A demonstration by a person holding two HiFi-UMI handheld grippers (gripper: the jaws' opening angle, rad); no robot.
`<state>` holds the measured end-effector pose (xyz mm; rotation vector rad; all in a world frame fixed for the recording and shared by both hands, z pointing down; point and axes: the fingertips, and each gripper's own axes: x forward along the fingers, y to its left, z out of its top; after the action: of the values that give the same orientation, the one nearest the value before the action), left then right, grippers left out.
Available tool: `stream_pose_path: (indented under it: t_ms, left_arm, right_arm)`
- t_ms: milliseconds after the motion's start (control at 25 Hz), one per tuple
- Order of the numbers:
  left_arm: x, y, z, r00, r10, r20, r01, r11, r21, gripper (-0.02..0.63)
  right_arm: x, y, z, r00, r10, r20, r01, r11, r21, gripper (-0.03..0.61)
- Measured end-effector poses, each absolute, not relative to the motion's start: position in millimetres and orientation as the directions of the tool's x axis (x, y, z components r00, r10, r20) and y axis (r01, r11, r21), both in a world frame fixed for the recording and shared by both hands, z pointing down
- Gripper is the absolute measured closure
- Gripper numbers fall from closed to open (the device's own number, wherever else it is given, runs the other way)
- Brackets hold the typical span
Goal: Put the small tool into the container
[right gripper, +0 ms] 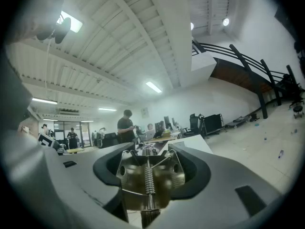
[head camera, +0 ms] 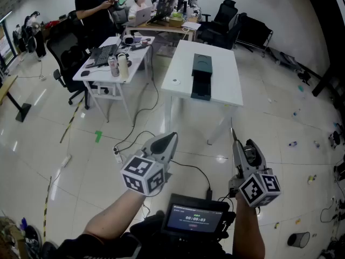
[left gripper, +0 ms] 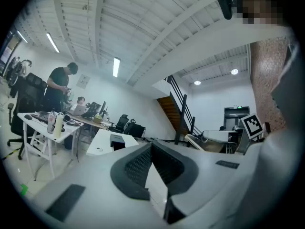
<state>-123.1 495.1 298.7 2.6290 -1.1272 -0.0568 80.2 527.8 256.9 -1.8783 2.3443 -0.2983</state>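
Note:
My right gripper (head camera: 245, 147) is held at waist height above the floor, shut on the small tool (head camera: 235, 144), a thin metal piece whose point sticks up past the jaws. In the right gripper view the tool (right gripper: 147, 185) shows as a brass-coloured metal body with a coil spring, filling the space between the jaws of that gripper (right gripper: 148, 151). My left gripper (head camera: 171, 136) is shut with nothing in it, its pads (left gripper: 138, 166) meeting at the tip. The dark green container (head camera: 202, 75) lies on the white table (head camera: 221, 74) well ahead of both grippers, and also appears small and distant as the container (left gripper: 116, 140).
A second desk (head camera: 97, 72) with a laptop and bottles stands to the left of the white table. People sit and stand at the back desks, with black office chairs (head camera: 67, 50) around them. Cables and a power strip (head camera: 117, 154) lie on the floor. A small screen (head camera: 194, 218) sits at my chest.

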Motion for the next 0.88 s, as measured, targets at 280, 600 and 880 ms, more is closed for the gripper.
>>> stream_pose_path:
  t_ms: [280, 600, 880]
  left_arm:
    - [-128, 433, 318, 0.706, -0.703, 0.087, -0.694, -0.660, 0.288, 0.594]
    - [-90, 287, 328, 0.656, -0.744, 0.131, -0.746, -0.612, 0.261, 0.594]
    - [-46, 150, 324, 0.611, -0.775, 0.161, -0.786, -0.570, 0.240, 0.594]
  right_arm:
    - [60, 452, 277, -0.204, -0.977, 0.067, -0.948, 0.180, -0.263, 0.347]
    - [92, 307, 295, -0.231, -0.968, 0.097, -0.940, 0.196, -0.278, 0.347]
    - [142, 167, 303, -0.273, -0.956, 0.109, -0.929, 0.232, -0.289, 0.347]
